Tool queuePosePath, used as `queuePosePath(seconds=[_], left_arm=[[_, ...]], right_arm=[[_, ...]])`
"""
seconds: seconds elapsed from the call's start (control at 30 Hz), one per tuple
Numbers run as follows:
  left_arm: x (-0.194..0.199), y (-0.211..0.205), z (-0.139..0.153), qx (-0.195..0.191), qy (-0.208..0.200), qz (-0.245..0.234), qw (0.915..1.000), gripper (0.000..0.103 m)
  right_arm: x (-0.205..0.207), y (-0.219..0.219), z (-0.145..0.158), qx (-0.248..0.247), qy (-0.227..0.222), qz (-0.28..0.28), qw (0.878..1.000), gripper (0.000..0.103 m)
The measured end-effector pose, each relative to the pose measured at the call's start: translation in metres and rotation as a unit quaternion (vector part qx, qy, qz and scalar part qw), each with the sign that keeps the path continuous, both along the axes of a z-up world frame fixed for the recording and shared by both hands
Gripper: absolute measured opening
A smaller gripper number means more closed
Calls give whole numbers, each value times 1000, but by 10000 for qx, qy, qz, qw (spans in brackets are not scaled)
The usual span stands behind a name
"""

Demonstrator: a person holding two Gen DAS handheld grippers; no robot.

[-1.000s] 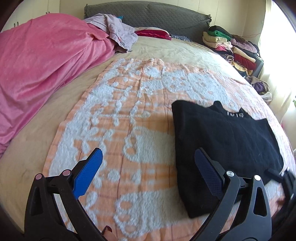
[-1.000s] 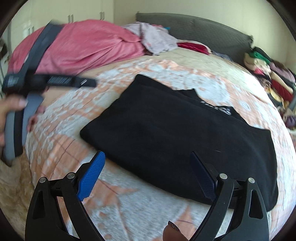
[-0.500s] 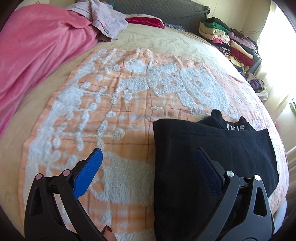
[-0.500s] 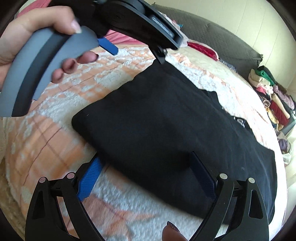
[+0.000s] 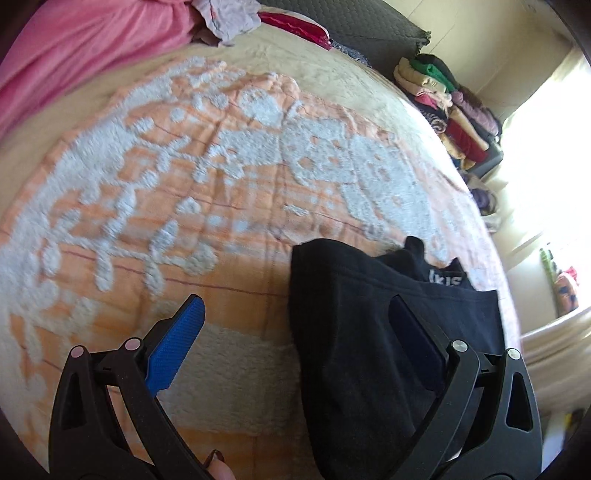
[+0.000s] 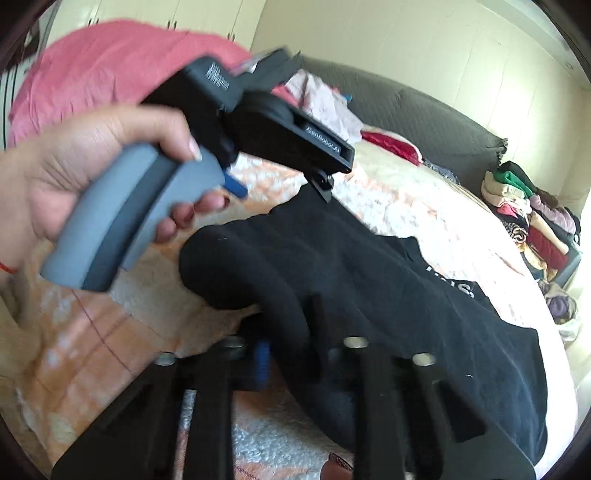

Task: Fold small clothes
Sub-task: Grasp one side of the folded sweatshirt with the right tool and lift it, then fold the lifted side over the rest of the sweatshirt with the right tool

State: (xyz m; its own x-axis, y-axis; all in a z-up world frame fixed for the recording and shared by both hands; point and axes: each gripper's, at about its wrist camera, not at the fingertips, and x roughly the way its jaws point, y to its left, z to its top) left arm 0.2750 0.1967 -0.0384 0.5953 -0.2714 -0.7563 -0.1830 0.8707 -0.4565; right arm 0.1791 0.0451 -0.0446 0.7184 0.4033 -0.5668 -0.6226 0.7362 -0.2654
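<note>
Lying partly folded on an orange-and-white blanket point(image 5: 229, 229), a black shirt point(image 6: 369, 280) is being readied for another fold. The left gripper point(image 5: 295, 325) is being held spread wide over its left edge, empty. The right gripper point(image 6: 291, 354) is being closed on the near hem, seemingly for lifting; bare blanket is being left open beyond.

A folded garment point(image 5: 388, 350) lies on a patterned blanket point(image 5: 221, 184) spread over the bed point(image 5: 332, 74), toward the blanket's right side in the left wrist view. A heaped cover point(image 5: 74, 48) lies at the bed's far left. Behind stands the headboard point(image 5: 369, 33). A stack of folded clothes point(image 5: 443, 107) sits at the far right.
</note>
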Motion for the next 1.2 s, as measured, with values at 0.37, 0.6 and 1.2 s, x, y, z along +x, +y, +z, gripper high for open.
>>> queuePosePath(seconds=[0.37, 0.6, 1.2], left_arm=[[-5, -25, 3, -851, -111, -338, 9957, 93], [-7, -60, 23, -765, -141, -496, 9957, 37], [-4, -177, 103, 834, -620, -960, 9899, 24]], right_arm=[[3, -45, 25, 1129, 316, -337, 9925, 9], [-3, -65, 36, 1384, 255, -510, 9887, 9], [-33, -148, 66, 2334, 137, -1157, 9654, 7]])
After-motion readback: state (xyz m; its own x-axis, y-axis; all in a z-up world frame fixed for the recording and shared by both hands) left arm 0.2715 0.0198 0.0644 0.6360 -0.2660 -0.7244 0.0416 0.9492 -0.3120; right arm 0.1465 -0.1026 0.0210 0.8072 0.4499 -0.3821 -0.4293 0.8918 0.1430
